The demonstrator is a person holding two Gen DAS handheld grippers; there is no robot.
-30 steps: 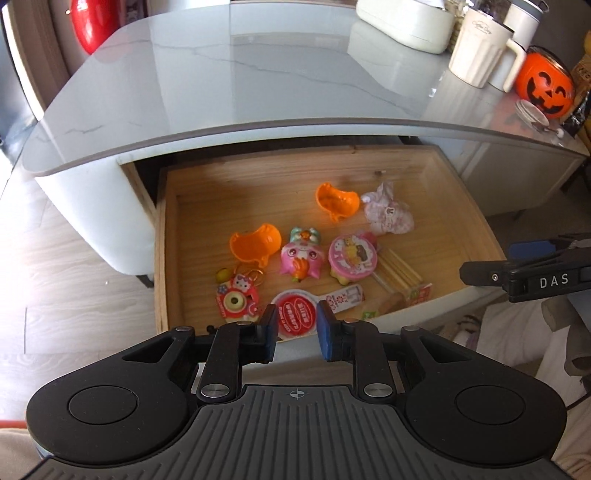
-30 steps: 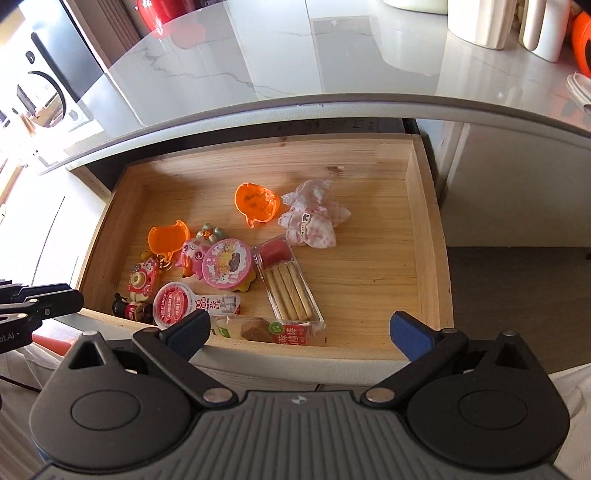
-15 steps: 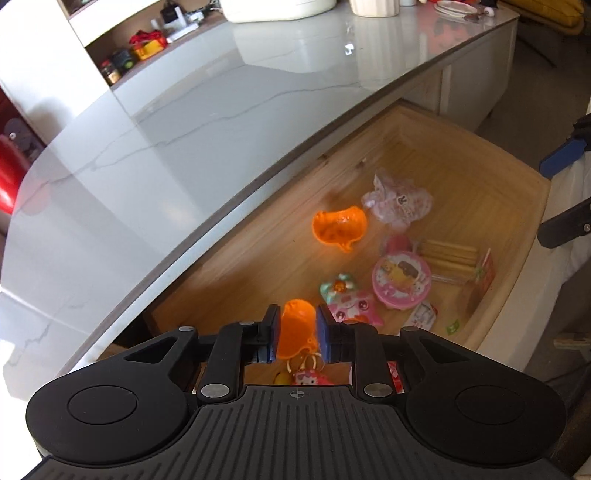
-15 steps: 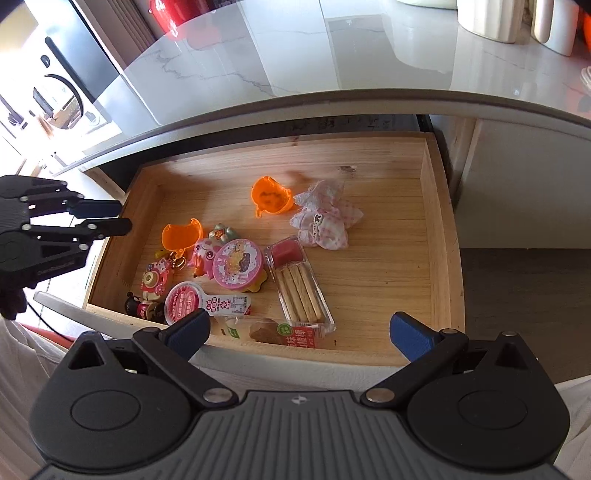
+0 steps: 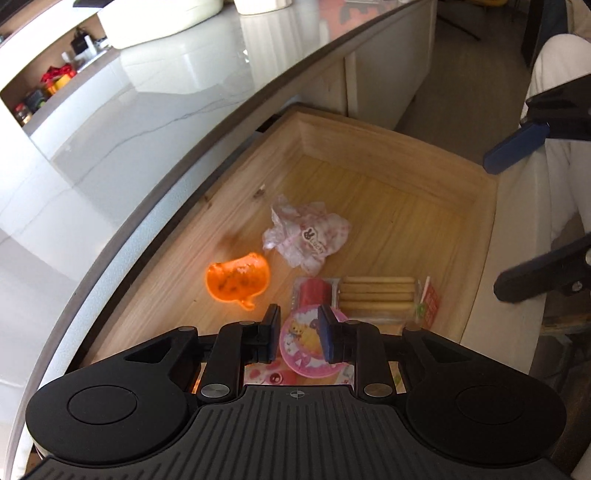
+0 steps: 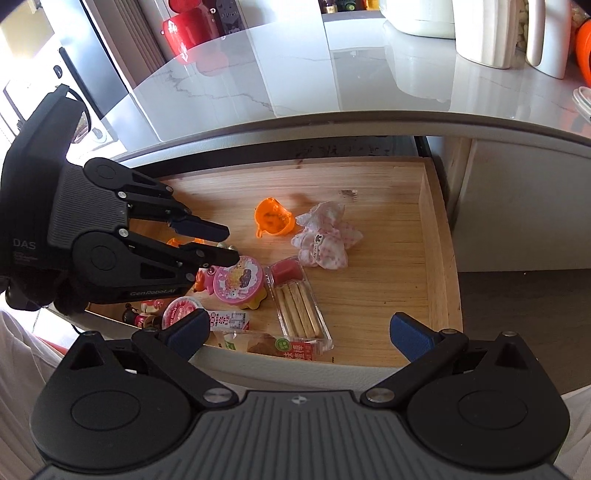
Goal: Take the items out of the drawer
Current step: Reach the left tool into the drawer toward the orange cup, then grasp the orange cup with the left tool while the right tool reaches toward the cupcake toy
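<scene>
The left gripper (image 5: 297, 338) points steeply down into the open drawer (image 5: 388, 155), its two blue-padded fingers (image 5: 272, 338) partly apart. The jaws have just been opening, and nothing is pressed between them; through the gap shows a round pink toy (image 5: 301, 347) lying on the drawer floor below. From the right wrist view the same gripper (image 6: 221, 245) hangs over the left part of the drawer with its tips just above that pink toy (image 6: 238, 280).

Near the tips, an orange cup (image 5: 236, 282) lies on its side on the wood. A crumpled pink and white wrapper (image 5: 306, 236) rests a little further in. Beside the pink toy sits a clear pack of biscuit sticks (image 5: 376, 295) with a red dip cup (image 5: 314, 291) at one end.

The right gripper (image 6: 299, 332) hovers at the drawer's front edge with its fingers spread wide and empty. Below it, along the front wall, lie a red and white packet (image 6: 207, 314) and a flat snack pack (image 6: 280, 345).

A grey marble counter (image 6: 369, 74) overhangs the drawer, bearing a white jug (image 6: 484, 33).
</scene>
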